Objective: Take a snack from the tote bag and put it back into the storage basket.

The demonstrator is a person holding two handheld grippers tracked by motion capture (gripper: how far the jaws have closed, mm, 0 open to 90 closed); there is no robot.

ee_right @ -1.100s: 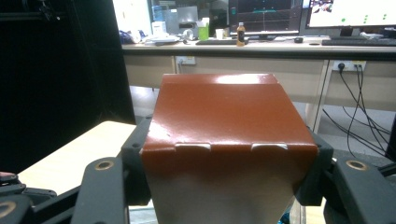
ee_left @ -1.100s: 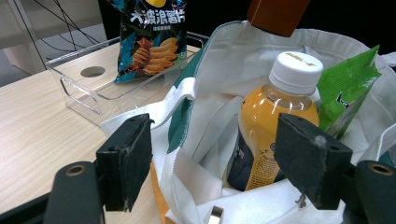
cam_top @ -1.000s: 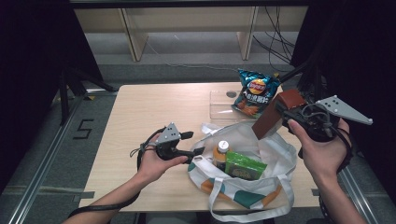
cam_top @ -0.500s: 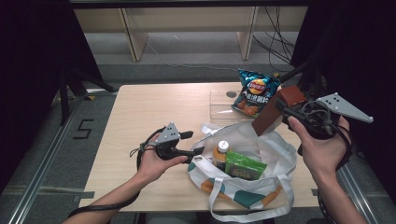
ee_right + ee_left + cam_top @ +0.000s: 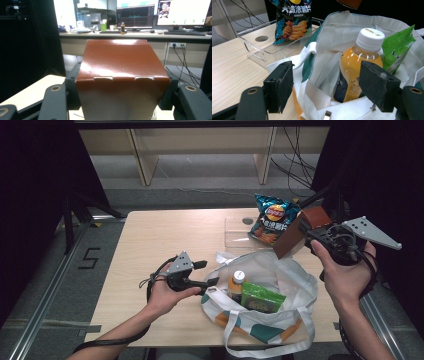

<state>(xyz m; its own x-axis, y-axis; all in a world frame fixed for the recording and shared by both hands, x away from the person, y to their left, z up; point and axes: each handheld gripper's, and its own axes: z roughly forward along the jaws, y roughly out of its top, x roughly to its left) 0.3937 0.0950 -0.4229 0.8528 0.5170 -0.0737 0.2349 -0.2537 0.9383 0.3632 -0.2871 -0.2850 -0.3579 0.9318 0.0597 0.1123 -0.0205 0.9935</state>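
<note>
High view — pale wooden table (image 5: 150, 240)

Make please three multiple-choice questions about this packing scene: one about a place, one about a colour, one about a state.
1. Where does the chip bag stand?
A. in the clear tray
B. inside the tote bag
C. on the floor

2. What colour is the bottle's cap?
A. red
B. white
C. black

3. What is the state of the right claw?
A. open and empty
B. closed on the brown box
C. closed on a bag handle

Answers:
1 A: both the high view and the left claw's view show the chip bag upright in the tray, behind the tote bag.
2 B: the orange drink bottle has a white cap.
3 B: the right claw's own view shows the box pressed between its two jaws, held above the table.
</note>
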